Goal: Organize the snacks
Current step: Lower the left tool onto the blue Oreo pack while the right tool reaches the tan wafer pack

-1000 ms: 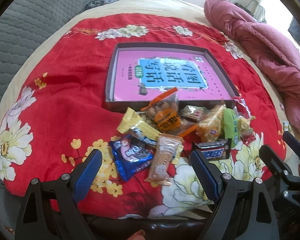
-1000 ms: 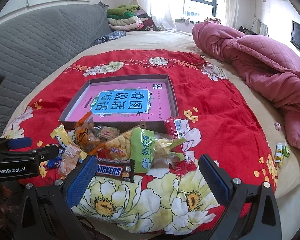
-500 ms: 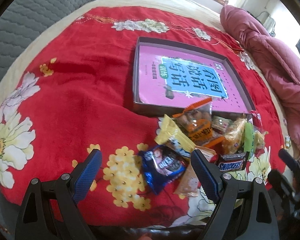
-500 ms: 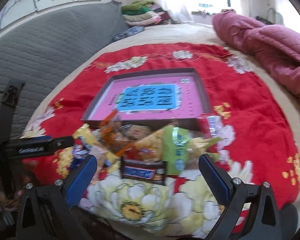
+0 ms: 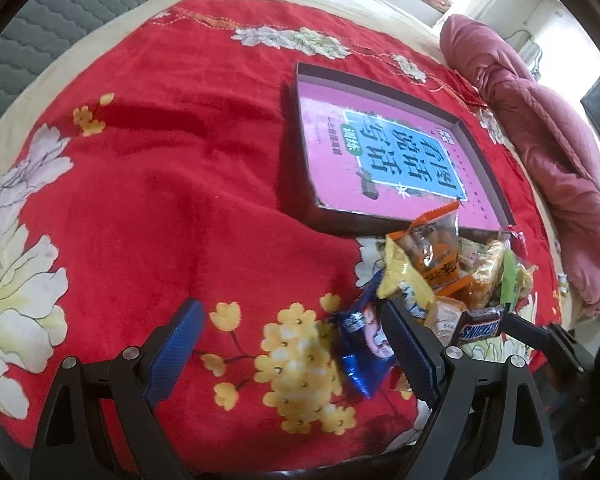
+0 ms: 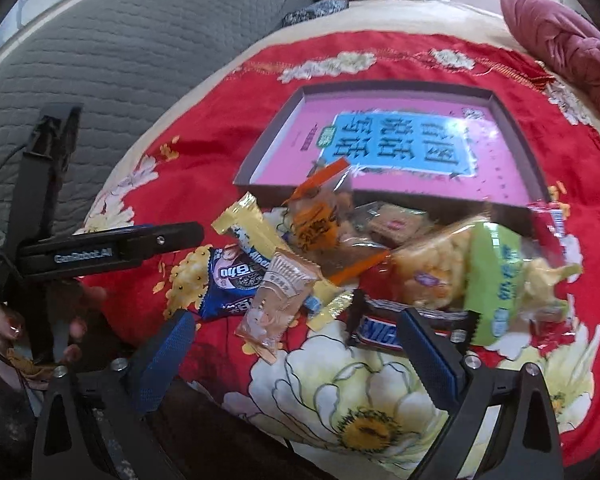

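Right wrist view: your snacks [image 6: 340,264] are all lying piled on the bed, just in front of the box [image 6: 512,120].
Box: nothing is sitting inside yet.
Tools: your left tool [image 5: 296,344] and right tool [image 6: 296,356] are both gaping wide, holding nothing.
Left: everything.

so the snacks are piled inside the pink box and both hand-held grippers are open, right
Not quite: the snacks are piled on the red blanket in front of the pink box, not inside it, as the right wrist view shows. Both hand-held grippers are open.

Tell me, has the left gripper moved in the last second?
Yes. The left gripper has swung left: the tray and snack pile now sit right of its open fingers.
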`<state>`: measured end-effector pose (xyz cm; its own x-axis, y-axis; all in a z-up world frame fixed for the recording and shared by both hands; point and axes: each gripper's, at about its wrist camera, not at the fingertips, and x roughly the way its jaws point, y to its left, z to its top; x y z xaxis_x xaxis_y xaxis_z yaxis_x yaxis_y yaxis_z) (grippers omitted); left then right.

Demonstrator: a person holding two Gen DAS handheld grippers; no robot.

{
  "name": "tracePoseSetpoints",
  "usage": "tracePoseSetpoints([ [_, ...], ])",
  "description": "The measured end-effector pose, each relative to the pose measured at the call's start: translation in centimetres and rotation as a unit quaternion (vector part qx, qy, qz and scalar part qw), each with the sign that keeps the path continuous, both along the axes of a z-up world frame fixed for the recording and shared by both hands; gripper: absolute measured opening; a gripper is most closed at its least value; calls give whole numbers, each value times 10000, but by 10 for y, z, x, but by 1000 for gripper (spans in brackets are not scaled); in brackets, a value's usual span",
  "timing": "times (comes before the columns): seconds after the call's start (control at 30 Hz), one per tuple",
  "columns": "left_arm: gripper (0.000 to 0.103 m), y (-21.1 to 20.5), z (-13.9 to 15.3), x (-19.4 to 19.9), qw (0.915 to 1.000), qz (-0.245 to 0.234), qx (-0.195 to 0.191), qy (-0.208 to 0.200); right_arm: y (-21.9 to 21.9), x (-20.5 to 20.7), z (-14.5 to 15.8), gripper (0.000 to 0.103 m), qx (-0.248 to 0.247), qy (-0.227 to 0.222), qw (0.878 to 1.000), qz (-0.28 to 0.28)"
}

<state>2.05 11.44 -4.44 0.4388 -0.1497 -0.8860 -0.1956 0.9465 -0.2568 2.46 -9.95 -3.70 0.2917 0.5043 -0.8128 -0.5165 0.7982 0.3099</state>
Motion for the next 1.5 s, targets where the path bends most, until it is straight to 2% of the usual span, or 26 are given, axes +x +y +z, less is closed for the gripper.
tracePoseSetpoints([
  [0.1,91,4,-4,1,9998,-162,-79,-1,12,1,-9,87,-121,78,9999,49],
  [0.17,91,5,-8,2,9991,-317,-298,-9,15,1,-13,82,-167,124,9998,63],
  [0.23,91,3,-12,2,9983,-399,-419,23,19,3,-18,67,-183,204,9996,61],
  [0.33,91,0,-19,4,9976,-504,-465,101,26,3,-24,51,-186,305,9993,95],
  [0.5,91,-10,-27,6,9958,-694,-565,205,27,6,-34,41,-172,460,9988,46],
  [0.63,91,-18,-32,9,9943,-805,-637,271,27,7,-37,33,-82,422,9990,79],
  [0.9,90,-38,-38,12,9916,-1036,-728,247,25,4,-35,29,-167,175,9995,179],
  [0.97,85,-40,-36,12,9911,-1054,-788,189,24,3,-33,28,-191,110,9996,193],
  [1.1,84,-40,-39,15,9899,-1012,-977,181,21,4,-34,28,-183,131,9996,151],
  [1.2,53,-36,-40,17,9893,-925,-1112,176,19,5,-34,28,-141,146,9997,128],
  [1.3,51,-31,-43,18,9871,-869,-1331,213,19,5,-33,28,-111,137,9998,133],
  [1.5,51,-33,-47,17,9837,-913,-1517,322,19,6,-32,28,-71,167,9998,112],
])
